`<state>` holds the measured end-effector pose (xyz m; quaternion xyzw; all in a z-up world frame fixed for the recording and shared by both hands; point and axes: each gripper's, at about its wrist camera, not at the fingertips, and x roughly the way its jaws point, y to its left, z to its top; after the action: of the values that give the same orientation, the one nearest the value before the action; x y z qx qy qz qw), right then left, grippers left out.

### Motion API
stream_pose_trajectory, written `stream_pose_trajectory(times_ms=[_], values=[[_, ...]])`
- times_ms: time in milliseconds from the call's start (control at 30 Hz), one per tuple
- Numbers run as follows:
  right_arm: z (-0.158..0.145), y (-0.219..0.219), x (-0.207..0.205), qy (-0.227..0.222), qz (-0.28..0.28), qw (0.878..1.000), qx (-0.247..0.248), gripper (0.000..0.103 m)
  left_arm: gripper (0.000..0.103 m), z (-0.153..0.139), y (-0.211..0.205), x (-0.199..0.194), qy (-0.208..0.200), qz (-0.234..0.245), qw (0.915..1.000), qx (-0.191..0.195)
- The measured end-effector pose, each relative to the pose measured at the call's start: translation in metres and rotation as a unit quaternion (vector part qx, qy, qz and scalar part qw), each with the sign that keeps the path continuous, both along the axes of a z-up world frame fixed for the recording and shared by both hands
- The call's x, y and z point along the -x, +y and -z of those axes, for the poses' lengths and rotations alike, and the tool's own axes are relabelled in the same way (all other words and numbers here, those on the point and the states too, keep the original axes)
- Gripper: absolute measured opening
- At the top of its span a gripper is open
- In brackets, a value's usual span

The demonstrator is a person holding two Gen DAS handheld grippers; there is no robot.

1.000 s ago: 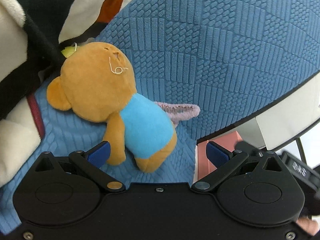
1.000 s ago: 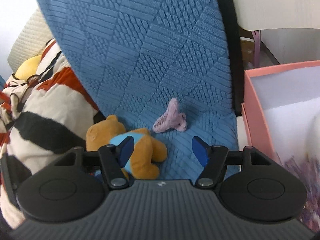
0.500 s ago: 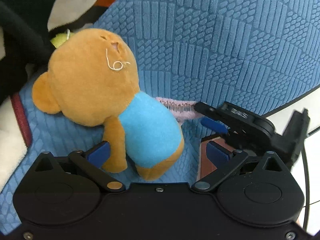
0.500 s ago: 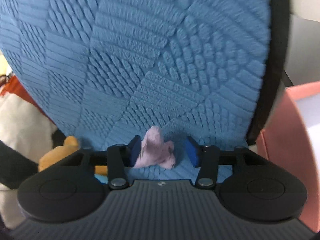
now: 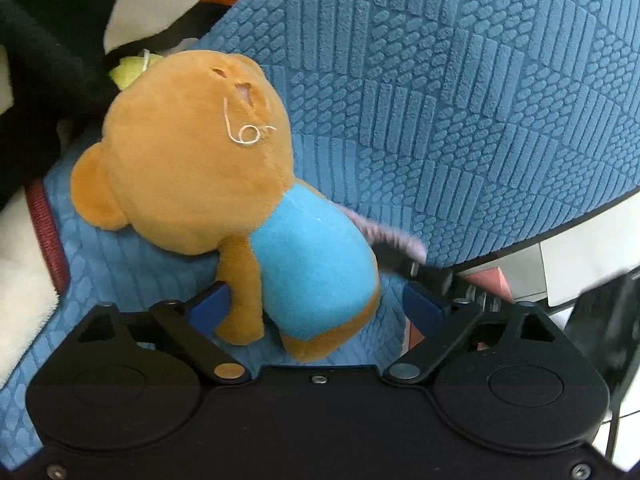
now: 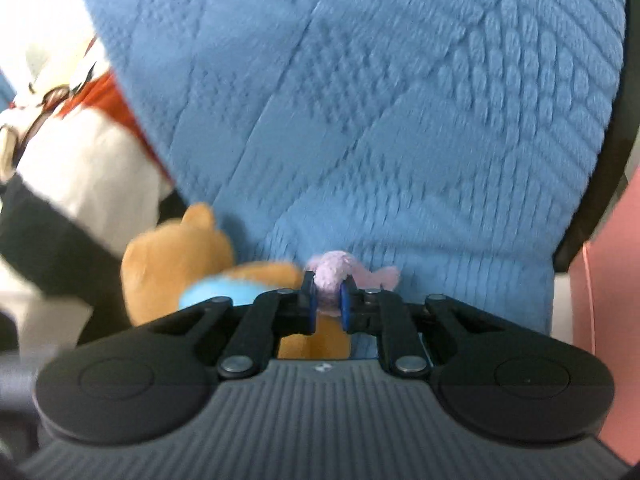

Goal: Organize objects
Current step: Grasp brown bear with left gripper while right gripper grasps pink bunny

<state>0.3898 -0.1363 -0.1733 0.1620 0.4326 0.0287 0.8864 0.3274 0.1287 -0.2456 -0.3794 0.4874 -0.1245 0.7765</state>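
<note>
Blue quilted fabric [image 5: 460, 100] fills the background in both of your wrist views, rising behind the toys like a padded chair back with a black edge along its right side. At the left sits a heap of white, black and orange plush [image 5: 48, 40].

Your left gripper [image 5: 316, 308] is spread wide. Its blue-tipped fingers [image 5: 210, 306] stand on either side of the brown teddy bear [image 5: 224, 184], which lies on the blue fabric in a light blue shirt, head toward the far left and legs toward you. The left finger sits just beside the bear's arm, perhaps touching it; the right finger is well clear of the body. You are not gripping the bear.

Your right gripper [image 6: 328, 306] is pressed almost together, pinching the small lilac plush piece [image 6: 332, 274] between its blue pads [image 6: 310, 308]. The piece bulges above the fingertips, with a pinker flap sticking out to the right. This view is blurred, so you cannot tell whether the piece is lifted off the fabric. From the left wrist view the same lilac piece [image 5: 394, 236] shows just right of the bear's back, with the dark, blurred body of the right gripper below it.

A pink box [image 6: 612, 280] stands at the right edge, beside the black rim of the blue fabric.
</note>
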Motion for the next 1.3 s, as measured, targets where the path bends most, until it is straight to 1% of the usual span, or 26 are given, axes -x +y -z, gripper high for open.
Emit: stream_pose_trajectory(times_ms=[133, 233, 433, 533, 600, 667, 733, 800, 867, 933, 1033, 1100, 1133, 1167, 1233, 1300], values=[[-0.003, 0.005, 0.025, -0.001, -0.018, 1.0, 0.0, 0.015, 0.088, 0.001, 0.002, 0.004, 0.004, -0.001, 0.9999, -0.011], [-0.004, 0.013, 0.042, 0.007, -0.023, 1.0, -0.005, 0.015, 0.088, 0.0, 0.003, 0.008, 0.003, 0.001, 0.9998, -0.021], [-0.019, 0.02, 0.068, 0.014, -0.024, 0.999, -0.021, 0.015, 0.087, -0.006, 0.01, 0.022, -0.006, 0.003, 0.9994, -0.035], [-0.026, 0.026, 0.081, 0.008, -0.035, 0.999, -0.023, 0.015, 0.087, -0.008, 0.013, 0.026, -0.009, 0.006, 0.9986, -0.052], [-0.028, 0.032, 0.088, 0.004, -0.037, 0.999, -0.005, 0.015, 0.087, -0.006, 0.01, 0.025, -0.005, 0.007, 0.9981, -0.062], [-0.025, 0.034, 0.095, 0.01, -0.029, 1.0, 0.002, 0.015, 0.087, -0.004, 0.002, 0.022, -0.003, 0.007, 0.997, -0.076], [-0.023, 0.039, 0.098, 0.017, -0.027, 0.999, 0.023, 0.015, 0.089, -0.004, -0.006, 0.022, -0.005, 0.016, 0.9945, -0.104], [-0.024, 0.046, 0.104, 0.012, -0.032, 0.998, 0.058, 0.014, 0.09, -0.003, -0.018, 0.022, -0.01, 0.029, 0.9901, -0.137], [-0.024, 0.049, 0.109, 0.012, -0.024, 0.996, 0.083, 0.014, 0.093, -0.003, -0.026, 0.022, -0.014, 0.035, 0.9869, -0.157], [-0.024, 0.044, 0.112, 0.01, -0.001, 0.995, 0.097, 0.014, 0.097, 0.0, -0.027, 0.02, -0.006, 0.033, 0.987, -0.157], [-0.027, 0.033, 0.119, 0.001, 0.03, 0.993, 0.115, 0.014, 0.097, 0.008, -0.022, 0.019, 0.011, 0.023, 0.9909, -0.132], [-0.026, 0.035, 0.124, -0.007, 0.03, 0.987, 0.156, 0.014, 0.096, 0.01, -0.021, 0.02, 0.012, 0.022, 0.9915, -0.128], [-0.022, 0.038, 0.126, -0.007, 0.026, 0.985, 0.171, 0.014, 0.094, 0.01, -0.021, 0.02, 0.011, 0.022, 0.9916, -0.127], [-0.018, 0.041, 0.128, -0.001, 0.017, 0.984, 0.176, 0.014, 0.092, 0.01, -0.021, 0.02, 0.01, 0.022, 0.9918, -0.125], [-0.008, 0.048, 0.133, 0.011, 0.0, 0.983, 0.183, 0.014, 0.081, 0.008, -0.023, 0.022, 0.005, 0.026, 0.9915, -0.127], [-0.003, 0.055, 0.14, 0.014, -0.014, 0.981, 0.192, 0.014, 0.075, 0.002, -0.023, 0.025, -0.003, 0.028, 0.9904, -0.135]])
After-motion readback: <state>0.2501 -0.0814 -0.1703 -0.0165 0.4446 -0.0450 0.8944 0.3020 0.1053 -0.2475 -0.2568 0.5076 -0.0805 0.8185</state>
